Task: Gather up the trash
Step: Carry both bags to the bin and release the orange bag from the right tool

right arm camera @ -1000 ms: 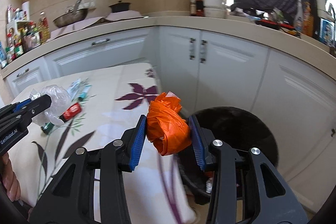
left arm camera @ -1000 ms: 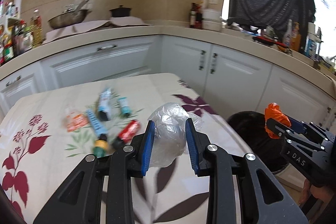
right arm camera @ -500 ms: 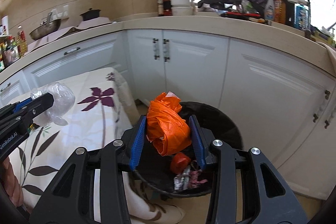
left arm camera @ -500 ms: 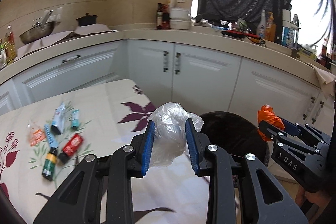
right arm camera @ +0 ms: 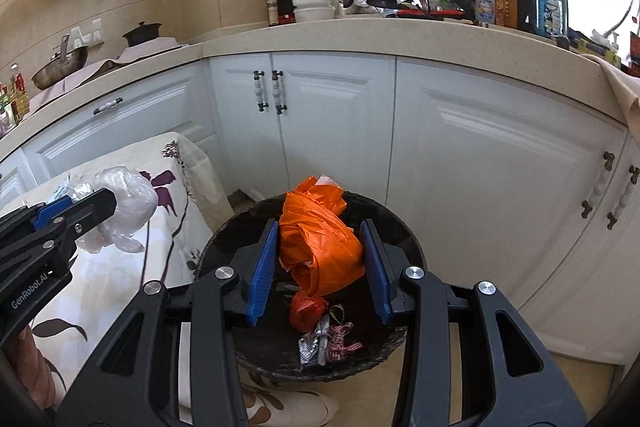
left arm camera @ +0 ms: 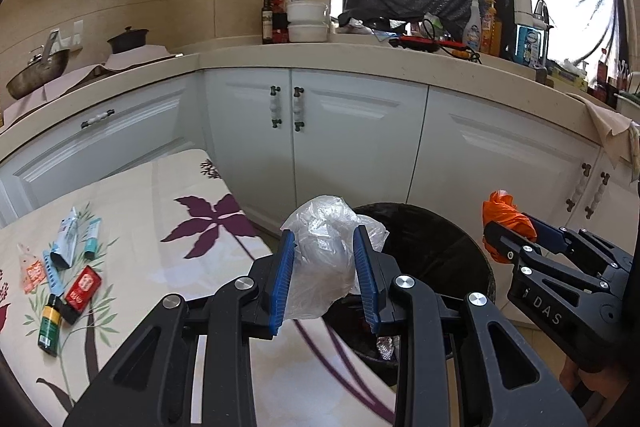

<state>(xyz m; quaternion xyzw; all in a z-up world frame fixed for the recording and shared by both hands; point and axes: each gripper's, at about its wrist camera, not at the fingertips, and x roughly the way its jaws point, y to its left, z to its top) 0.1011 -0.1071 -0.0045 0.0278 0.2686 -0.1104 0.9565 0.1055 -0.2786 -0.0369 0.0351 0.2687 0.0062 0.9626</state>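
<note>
Claws (left arm camera: 324, 277) hiding bin's (left arm camera: 440, 247) near rim

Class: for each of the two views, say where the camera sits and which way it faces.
Left wrist: on the left tool, facing the bin past the clear bag; right tool at right.
Right wrist: on the right tool, facing down into the bin over the orange bag; left tool at left.
Shared: bin, both bags, cabinets.

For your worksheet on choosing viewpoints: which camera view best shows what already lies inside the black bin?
The right wrist view: it looks down into the black bin, showing a red wad and foil scraps. The left wrist view shows mostly its dark rim, with only a scrap inside.
</note>
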